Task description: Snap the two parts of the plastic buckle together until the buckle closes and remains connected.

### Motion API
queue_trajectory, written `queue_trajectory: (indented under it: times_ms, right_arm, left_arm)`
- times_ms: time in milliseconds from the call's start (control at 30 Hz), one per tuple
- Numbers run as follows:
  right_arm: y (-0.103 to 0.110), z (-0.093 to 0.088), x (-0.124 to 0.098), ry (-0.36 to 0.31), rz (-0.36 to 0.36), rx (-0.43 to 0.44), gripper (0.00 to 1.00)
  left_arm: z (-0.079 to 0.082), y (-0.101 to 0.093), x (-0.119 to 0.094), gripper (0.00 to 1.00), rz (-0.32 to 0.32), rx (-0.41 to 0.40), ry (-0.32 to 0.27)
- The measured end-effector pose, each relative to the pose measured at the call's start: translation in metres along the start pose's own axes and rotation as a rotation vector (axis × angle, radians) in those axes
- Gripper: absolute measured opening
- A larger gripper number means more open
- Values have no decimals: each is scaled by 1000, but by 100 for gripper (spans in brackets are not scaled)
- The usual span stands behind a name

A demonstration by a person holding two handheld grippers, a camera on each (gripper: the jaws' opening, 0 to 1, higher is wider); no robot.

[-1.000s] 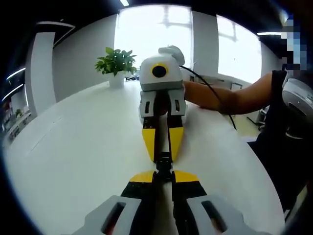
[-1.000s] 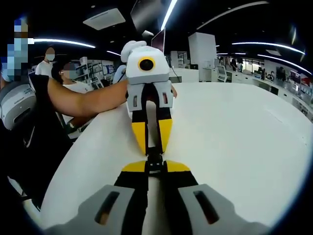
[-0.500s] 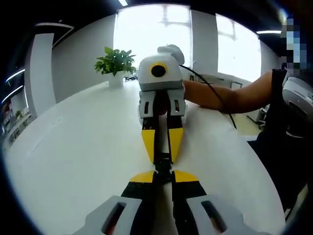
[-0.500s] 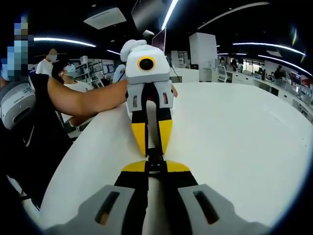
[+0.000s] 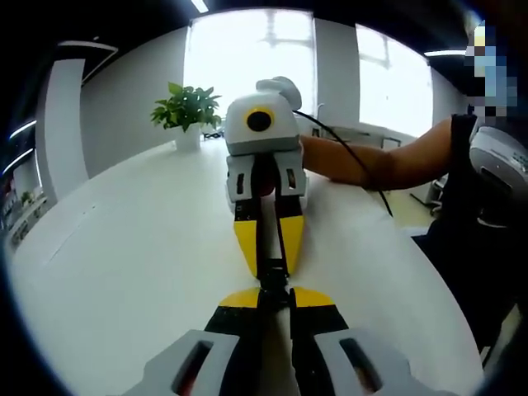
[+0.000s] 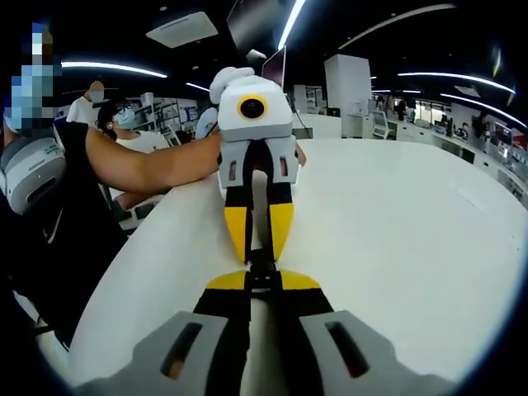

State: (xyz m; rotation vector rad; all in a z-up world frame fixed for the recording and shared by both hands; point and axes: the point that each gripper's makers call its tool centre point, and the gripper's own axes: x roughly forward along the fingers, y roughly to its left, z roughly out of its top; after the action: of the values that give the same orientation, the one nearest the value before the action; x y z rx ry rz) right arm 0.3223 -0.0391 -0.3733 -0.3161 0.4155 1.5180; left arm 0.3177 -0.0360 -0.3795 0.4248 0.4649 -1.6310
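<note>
Over the white table (image 5: pixel 115 264) my two grippers meet tip to tip. In the left gripper view my left gripper (image 5: pixel 275 295) rises from the bottom, shut on one end of the small black plastic buckle (image 5: pixel 275 280). Facing it, my right gripper (image 5: pixel 271 264) is shut on the other end. The right gripper view mirrors this: my right gripper (image 6: pixel 262 285) grips the buckle (image 6: pixel 262 269) from below, the left gripper (image 6: pixel 259 254) from above. The yellow jaw tips hide most of the buckle, so I cannot tell whether its two parts are locked.
A potted plant (image 5: pixel 186 111) stands at the table's far edge by bright windows. A person's bare forearm (image 5: pixel 388 161) and a black cable (image 5: pixel 342 144) reach in from the right. Other people (image 6: pixel 124 124) sit behind the table's left edge (image 6: pixel 124 272).
Both grippers stay tip to tip and shut on the buckle. The views have shifted slightly, so the facing gripper sits a little higher in each picture.
</note>
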Motion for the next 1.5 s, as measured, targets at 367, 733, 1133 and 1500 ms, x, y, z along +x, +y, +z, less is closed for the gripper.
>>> queue_trajectory:
  times_ms: [367, 733, 1133, 1500]
  right_arm:
    - [3, 0, 1, 2, 12, -6, 8]
    - [12, 3, 5, 6, 25, -18, 9]
    - [9, 3, 6, -4, 22, -8, 9]
    - [6, 3, 5, -4, 20, -3, 9]
  left_arm:
    - [1, -5, 1, 8, -32, 7, -13]
    - [4, -11, -1, 8, -46, 4, -24]
    - [3, -7, -1, 9, -41, -6, -32]
    - [2, -7, 1, 10, -37, -9, -34]
